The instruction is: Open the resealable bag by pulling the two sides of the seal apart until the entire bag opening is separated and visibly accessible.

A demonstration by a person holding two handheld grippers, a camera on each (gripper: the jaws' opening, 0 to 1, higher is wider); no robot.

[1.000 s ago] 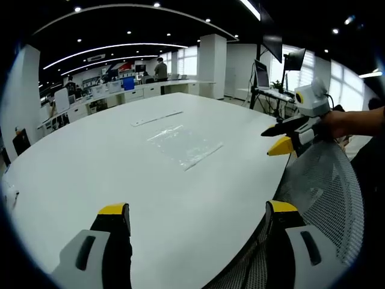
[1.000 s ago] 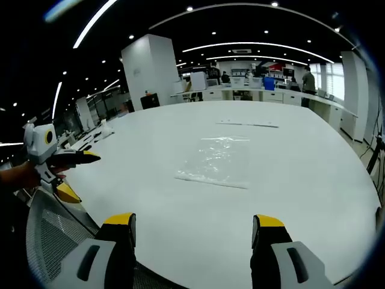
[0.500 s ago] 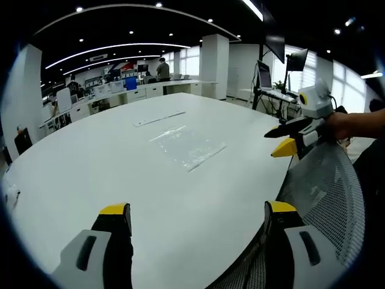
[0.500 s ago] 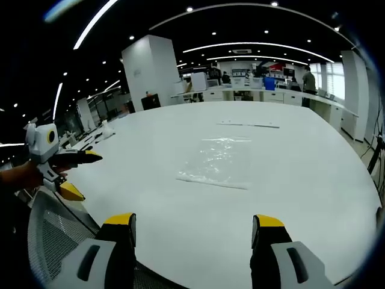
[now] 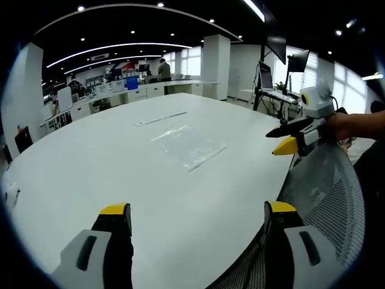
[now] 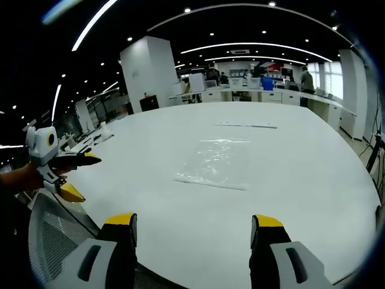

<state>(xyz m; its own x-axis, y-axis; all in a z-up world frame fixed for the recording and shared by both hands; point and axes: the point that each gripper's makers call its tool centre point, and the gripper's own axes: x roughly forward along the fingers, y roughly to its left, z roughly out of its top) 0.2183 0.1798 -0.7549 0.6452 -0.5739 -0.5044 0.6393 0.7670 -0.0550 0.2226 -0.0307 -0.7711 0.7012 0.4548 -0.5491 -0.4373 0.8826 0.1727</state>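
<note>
A clear resealable bag [image 5: 187, 146] lies flat in the middle of the big white table [image 5: 90, 174], its seal strip along the near edge. In the right gripper view the same bag [image 6: 218, 162] rests well ahead of my jaws. My left gripper [image 5: 198, 220] stands open over the table's near edge, nothing between its yellow-tipped jaws. My right gripper [image 6: 193, 229] is open too, and it enters the left gripper view from the right [image 5: 287, 139], held by a hand. The left gripper [image 6: 71, 174] appears at the left of the right gripper view. Both are well short of the bag.
A thin clear strip [image 5: 158, 118] lies on the table beyond the bag. A mesh chair back [image 5: 328, 192] rises at the table's near edge. Desks, monitors and people stand in the office behind. A small crumpled object [image 5: 10, 194] sits at the far left.
Both views have shifted only slightly; the grippers hold nearly the same places. The bag has not moved.
</note>
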